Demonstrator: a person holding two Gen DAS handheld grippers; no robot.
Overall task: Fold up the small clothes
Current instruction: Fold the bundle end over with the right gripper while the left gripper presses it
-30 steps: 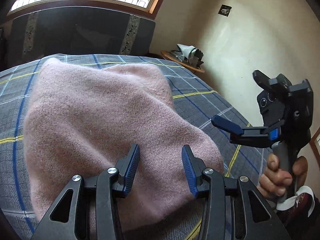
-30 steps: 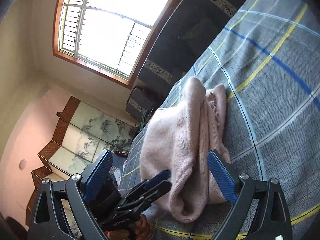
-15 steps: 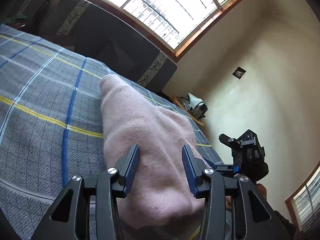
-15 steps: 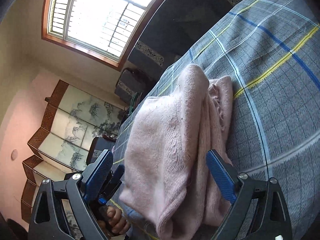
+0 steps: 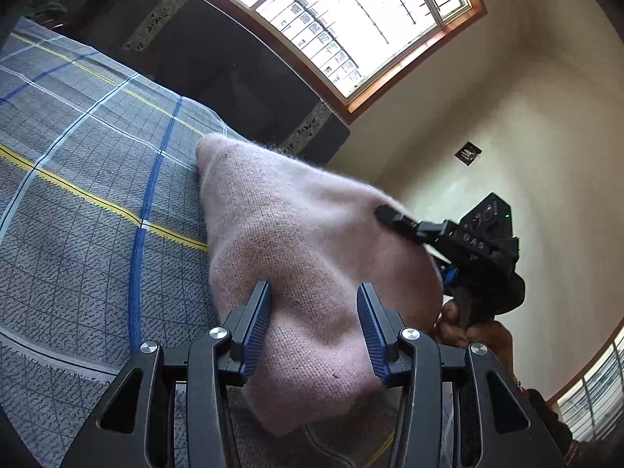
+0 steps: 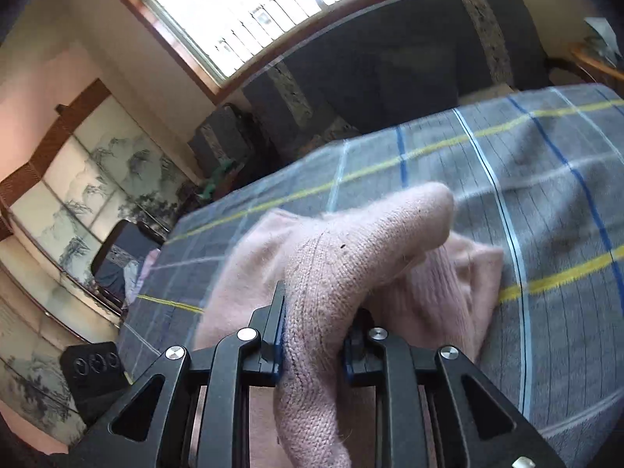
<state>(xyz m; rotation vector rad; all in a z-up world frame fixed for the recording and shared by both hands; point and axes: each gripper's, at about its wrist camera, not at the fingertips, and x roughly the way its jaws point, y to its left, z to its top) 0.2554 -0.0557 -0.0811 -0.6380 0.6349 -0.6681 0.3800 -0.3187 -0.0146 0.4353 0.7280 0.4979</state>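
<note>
A pink knitted sweater point(image 5: 296, 226) lies bunched on a grey plaid bedcover point(image 5: 78, 195). In the left wrist view my left gripper point(image 5: 314, 312) has a thick fold of it filling the gap between its blue pads; the jaws are opening slightly. My right gripper point(image 5: 394, 218) bites into the sweater's far right edge, with a hand point(image 5: 456, 323) on its grip. In the right wrist view the right gripper point(image 6: 318, 327) is closing, its pads pressing a raised ridge of the sweater point(image 6: 351, 249) above the bedcover point(image 6: 546, 179). The view is blurred by motion.
A dark headboard point(image 5: 234, 70) stands behind the bed under a large window point(image 5: 351, 19). A painted folding screen point(image 6: 78, 195) lines the left wall. A small wooden side table point(image 6: 596, 62) sits at the far right corner.
The right gripper has closed from wide open onto a ridge of the sweater and swung over it. The left gripper has rolled and lifted its fold off the bed.
</note>
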